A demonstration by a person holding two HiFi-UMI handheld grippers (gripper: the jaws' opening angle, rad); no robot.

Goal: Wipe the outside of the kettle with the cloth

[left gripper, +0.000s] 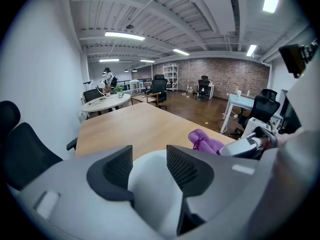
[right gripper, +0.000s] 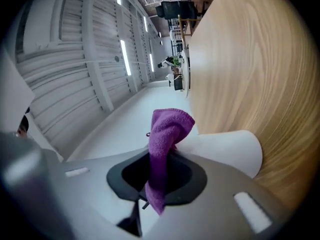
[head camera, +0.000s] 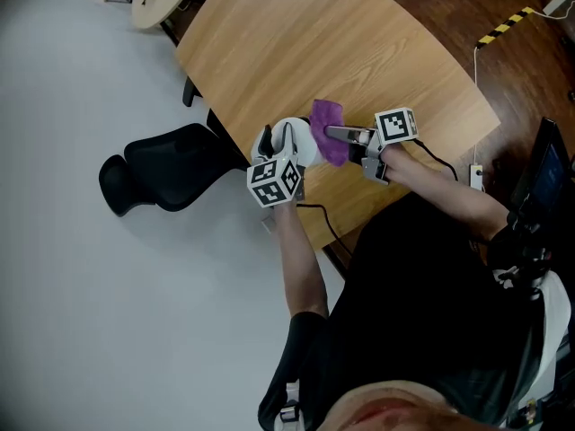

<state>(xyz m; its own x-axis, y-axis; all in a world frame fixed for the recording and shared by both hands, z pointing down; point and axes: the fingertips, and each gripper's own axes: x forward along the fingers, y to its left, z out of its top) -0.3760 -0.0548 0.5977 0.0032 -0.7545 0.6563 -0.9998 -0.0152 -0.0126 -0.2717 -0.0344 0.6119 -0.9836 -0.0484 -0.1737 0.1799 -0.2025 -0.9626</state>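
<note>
A white plastic kettle (head camera: 303, 145) stands on the light wooden tabletop (head camera: 341, 43), near the edge that runs by the person. The left tool (head camera: 277, 142) comes in from the kettle's 7 o'clock side. In the left gripper view its two dark ribbed pads (left gripper: 182, 168) are clenched on a rounded white part of the kettle, which fills the gap between them.

The right tool (head camera: 334, 134) reaches in from 3 o'clock and is clamped on a purple microfibre cloth (head camera: 326, 115). In the right gripper view the cloth runs through the pinched jaws. Its free end sticks out past them and stands up next to the kettle's white wall. In the head view the cloth sits against the kettle's 3 o'clock side; whether it actually presses on the wall I cannot tell.

A black office chair (head camera: 171, 173) stands on the floor at the kettle's 9 o'clock.
</note>
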